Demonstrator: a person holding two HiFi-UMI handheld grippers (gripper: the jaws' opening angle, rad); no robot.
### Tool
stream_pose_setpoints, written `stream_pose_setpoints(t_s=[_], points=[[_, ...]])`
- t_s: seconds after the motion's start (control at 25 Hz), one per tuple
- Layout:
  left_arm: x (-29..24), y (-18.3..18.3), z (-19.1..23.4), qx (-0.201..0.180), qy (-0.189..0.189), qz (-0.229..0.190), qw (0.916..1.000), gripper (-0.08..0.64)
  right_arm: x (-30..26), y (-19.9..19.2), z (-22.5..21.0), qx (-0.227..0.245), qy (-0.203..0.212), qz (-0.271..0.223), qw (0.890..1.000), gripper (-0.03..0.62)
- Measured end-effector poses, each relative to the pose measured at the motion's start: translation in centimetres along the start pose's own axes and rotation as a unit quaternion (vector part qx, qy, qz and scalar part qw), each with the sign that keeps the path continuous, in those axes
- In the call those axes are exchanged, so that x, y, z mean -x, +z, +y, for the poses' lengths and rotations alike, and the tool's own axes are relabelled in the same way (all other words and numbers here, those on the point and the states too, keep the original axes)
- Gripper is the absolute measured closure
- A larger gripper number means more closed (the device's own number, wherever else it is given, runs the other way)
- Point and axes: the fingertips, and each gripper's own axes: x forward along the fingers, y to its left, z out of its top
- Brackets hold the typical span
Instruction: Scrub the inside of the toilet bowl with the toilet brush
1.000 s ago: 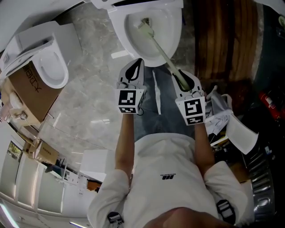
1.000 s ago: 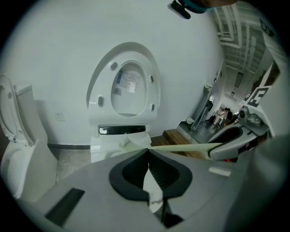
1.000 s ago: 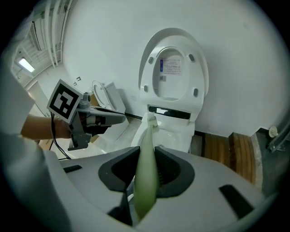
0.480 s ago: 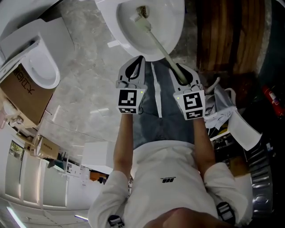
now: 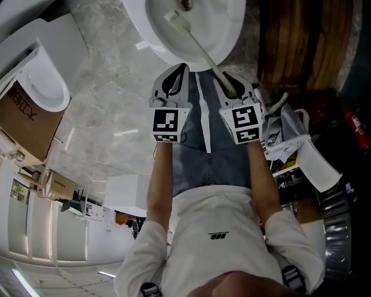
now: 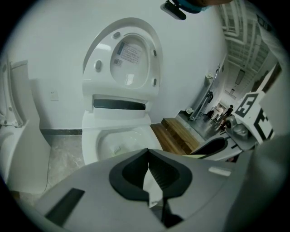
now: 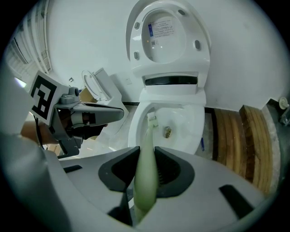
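Head view: the right gripper (image 5: 229,86) is seen clamped on the pale green handle of the toilet brush (image 5: 200,53). The handle runs up and to the left from the jaws, over the front rim and into the toilet bowl (image 5: 231,36). The white bristle head is laid against the bowl's inner wall, just left of a small brownish spot (image 5: 186,4) at the bottom. Just beside it the left gripper (image 5: 174,81) is held, its tips short of the rim.

Right gripper view: the jaws are closed on the brush handle, which fills the gap between the pads. The bristle head is seen inside the bowl, near its left wall. The lid (image 7: 168,31) is raised upright.

Left gripper view: the jaws are brought together at the tips, and nothing is held between them.

Noted nearby: a second toilet (image 5: 49,87) and a cardboard box (image 5: 23,119) at left, and a wooden platform (image 5: 301,40) at right.
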Motion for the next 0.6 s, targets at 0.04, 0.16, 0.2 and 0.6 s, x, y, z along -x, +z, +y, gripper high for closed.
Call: stream_pose_setpoints(t_s=[0.04,0.16,0.2,0.6], points=[[-0.2,-0.2,0.1,-0.001,0.001,0.001,1.0000,0.551,-0.4,-0.2,0.0,-0.001,0.001,0.002,1.000,0.499],[-0.3,-0.8,0.4,0.001,0.002,0.006,1.0000,0.551,-1.4,-1.0,0.3,-0.003,0.004,0.011,1.000,0.499],[-0.3,-1.0,0.5,0.001,0.003,0.007,1.0000,0.551,-1.7,-1.2,0.4,-0.003,0.004,0.014,1.000,0.499],[-0.5,-2.2,0.2,0.003,-0.004,0.020,0.9998,0.551,-4.6,-3.6,0.2,-0.010,0.008,0.059,0.998,0.500]])
